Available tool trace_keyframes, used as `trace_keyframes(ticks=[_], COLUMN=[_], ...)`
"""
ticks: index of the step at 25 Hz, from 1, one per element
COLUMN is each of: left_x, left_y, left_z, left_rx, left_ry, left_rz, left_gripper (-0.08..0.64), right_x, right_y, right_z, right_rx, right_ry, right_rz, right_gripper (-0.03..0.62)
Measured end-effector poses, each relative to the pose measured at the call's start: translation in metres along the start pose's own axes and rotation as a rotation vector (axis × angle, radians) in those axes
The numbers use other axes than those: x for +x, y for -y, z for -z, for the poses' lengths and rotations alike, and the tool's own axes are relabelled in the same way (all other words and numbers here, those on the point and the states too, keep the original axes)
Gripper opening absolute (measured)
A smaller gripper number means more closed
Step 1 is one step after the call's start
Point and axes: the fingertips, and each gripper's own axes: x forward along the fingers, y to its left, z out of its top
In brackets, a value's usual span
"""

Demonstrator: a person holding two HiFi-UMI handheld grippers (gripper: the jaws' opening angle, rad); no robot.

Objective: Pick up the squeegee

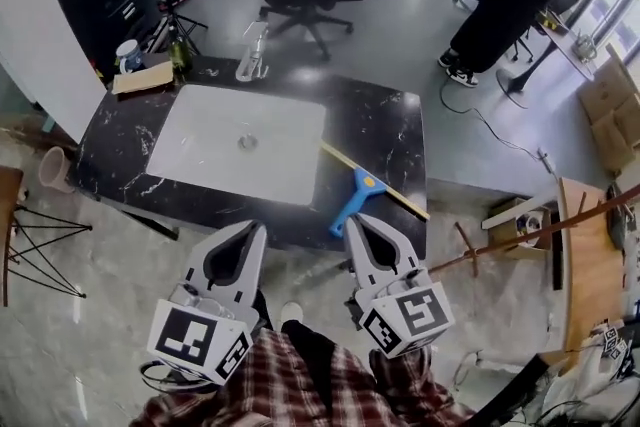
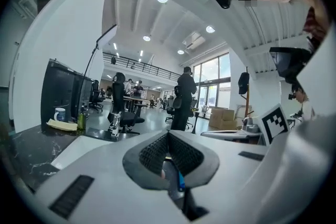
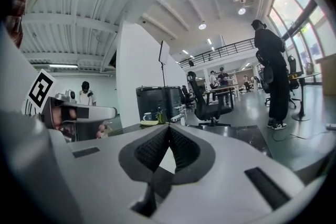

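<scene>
Left gripper (image 1: 253,229): closed, empty, at tabletop's (image 1: 390,130) near edge
Right gripper (image 1: 356,221): closed, empty, at same edge
Squeegee (image 1: 364,183): blue-handled, flat near tabletop's right near corner

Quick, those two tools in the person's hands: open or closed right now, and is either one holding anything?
Left tool: closed, holding nothing.
Right tool: closed, holding nothing.

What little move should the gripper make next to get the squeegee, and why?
Probably open the right gripper and ease it forward. Its jaws are together and empty, and the squeegee lies untouched on the counter just ahead, with its blue handle pointing toward that gripper.
</scene>
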Motion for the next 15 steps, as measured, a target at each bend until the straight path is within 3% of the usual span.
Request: trace_keyframes(ticks=[4,10,15], left_x=[0.044,0.112,0.151], left_y=[-0.023,-0.054,-0.077], left_z=[-0.004,-0.017,-0.031], left_rx=[-0.021,0.003,0.022], left_ry=[-0.013,-0.058,-0.079], left_rz=[0.091,0.313,0.452], left_gripper=[0.011,0.011,0.011], right_x=[0.030,0.075,0.105], right_y=[0.025,0.058,0.072], right_z=[-0.010,-0.020,-0.029], right_rx=[-0.001,0.030,0.066], right_ry=[-0.007,-0.014,0.010], right_rz=[0.089,0.290,0.405], right_gripper=[0.011,0.011,0.011])
